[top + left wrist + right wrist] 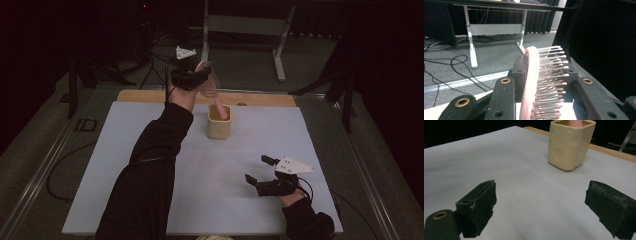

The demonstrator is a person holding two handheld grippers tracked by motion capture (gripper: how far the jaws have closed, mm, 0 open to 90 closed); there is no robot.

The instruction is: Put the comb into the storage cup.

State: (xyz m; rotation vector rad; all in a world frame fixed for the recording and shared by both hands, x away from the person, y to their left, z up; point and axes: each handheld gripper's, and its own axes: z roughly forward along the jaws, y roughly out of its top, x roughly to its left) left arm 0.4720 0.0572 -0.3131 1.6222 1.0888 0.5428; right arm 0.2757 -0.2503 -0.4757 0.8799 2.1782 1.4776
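We see the left tool (196,75), just above centre of the high view, clenched on the head of a pink plastic hairbrush with pale-tipped bristles (210,85). We hold it by the head so the handle hangs free, its end already inside the cream square ceramic cup with round dimples (219,128) at mid-frame on the white-covered worktop (125,165). The steep hold looks meant to let the brush slide in. The right tool (260,170), lower right, is released with jaws wide apart and nothing between them, parked clear of the cup.
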